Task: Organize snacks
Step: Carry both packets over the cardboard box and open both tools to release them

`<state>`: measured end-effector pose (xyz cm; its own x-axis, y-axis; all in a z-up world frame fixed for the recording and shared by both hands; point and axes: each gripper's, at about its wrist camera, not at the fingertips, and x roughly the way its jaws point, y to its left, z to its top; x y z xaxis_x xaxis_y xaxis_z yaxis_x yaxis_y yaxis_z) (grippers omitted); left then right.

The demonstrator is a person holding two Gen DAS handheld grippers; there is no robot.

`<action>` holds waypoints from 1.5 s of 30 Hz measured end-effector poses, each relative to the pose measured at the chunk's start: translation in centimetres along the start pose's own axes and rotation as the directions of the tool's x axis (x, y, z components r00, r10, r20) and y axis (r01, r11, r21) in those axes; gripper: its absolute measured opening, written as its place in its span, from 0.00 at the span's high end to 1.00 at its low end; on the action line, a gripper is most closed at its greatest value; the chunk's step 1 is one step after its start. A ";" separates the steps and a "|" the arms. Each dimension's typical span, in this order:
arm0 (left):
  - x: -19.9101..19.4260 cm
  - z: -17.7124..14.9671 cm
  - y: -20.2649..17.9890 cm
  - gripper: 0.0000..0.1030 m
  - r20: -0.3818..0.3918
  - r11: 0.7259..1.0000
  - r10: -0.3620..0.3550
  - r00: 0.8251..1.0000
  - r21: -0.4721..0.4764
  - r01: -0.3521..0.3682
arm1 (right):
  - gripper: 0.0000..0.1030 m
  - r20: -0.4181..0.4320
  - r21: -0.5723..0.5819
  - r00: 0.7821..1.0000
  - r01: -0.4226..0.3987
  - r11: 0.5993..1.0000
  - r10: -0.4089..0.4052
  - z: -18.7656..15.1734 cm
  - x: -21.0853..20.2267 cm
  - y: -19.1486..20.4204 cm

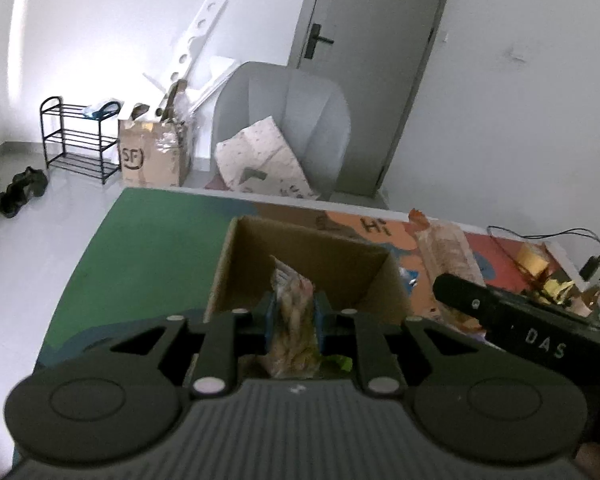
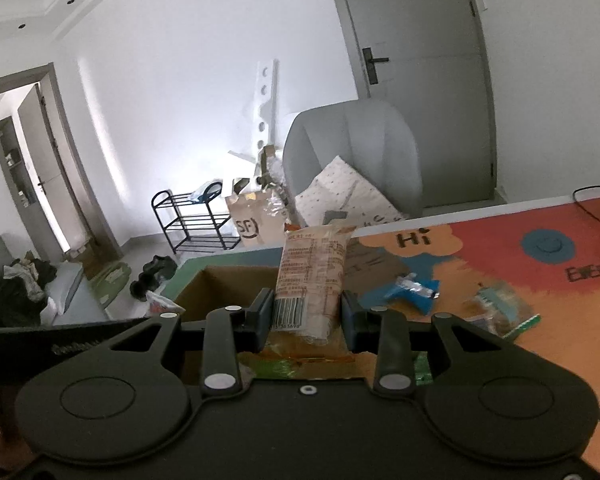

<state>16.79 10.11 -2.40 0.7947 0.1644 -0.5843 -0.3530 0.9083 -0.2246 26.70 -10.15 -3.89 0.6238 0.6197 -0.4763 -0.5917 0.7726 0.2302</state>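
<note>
In the left wrist view my left gripper [image 1: 294, 310] is shut on a small clear snack packet [image 1: 292, 348] with beige pieces, held upright over the open cardboard box [image 1: 236, 264]. To the right, my right gripper's black body [image 1: 512, 320] carries a tall wrapped packet [image 1: 448, 248]. In the right wrist view my right gripper [image 2: 306, 312] is shut on that tall orange-and-white packet [image 2: 312, 276], barcode facing the camera, above the near right part of the box [image 2: 216, 288]. An orange packet [image 2: 304, 354] and a green one [image 2: 272, 366] lie below it.
A blue packet [image 2: 414, 290] and a clear packet with green trim [image 2: 500, 312] lie on the colourful table mat [image 2: 500, 248] right of the box. A black cable [image 1: 556, 236] and small bottles [image 1: 598, 288] sit at the table's far right. A grey armchair [image 1: 284, 120] stands behind.
</note>
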 end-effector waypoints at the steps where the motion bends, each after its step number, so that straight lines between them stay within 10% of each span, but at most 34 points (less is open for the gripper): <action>1: 0.0 0.0 0.2 0.79 0.002 1.000 0.007 1.000 0.002 -0.007 | 0.67 -0.005 0.000 1.000 -0.006 1.000 0.006 0.0 0.2 0.2; 8: -0.8 0.0 1.7 0.64 0.006 0.999 0.017 1.000 -0.039 -0.017 | 0.66 -0.042 -0.009 0.998 -0.057 0.998 0.057 -0.2 1.3 1.8; 21: -1.2 -0.1 1.0 0.19 0.036 0.999 0.023 0.999 -0.033 -0.022 | 0.27 -0.017 0.015 1.000 0.001 1.000 -0.001 -0.6 -0.7 0.1; 45: -0.8 -2.4 -6.9 0.15 -0.012 0.996 -0.084 0.996 0.042 0.085 | 0.21 -0.026 0.110 0.991 0.133 0.985 -0.131 -1.9 -5.6 -9.4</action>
<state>17.41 2.84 -2.24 0.8158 0.0830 -0.5724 -0.2636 0.9342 -0.2403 27.74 -21.13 -5.02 0.6824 0.5094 -0.5243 -0.4439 0.8586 0.2564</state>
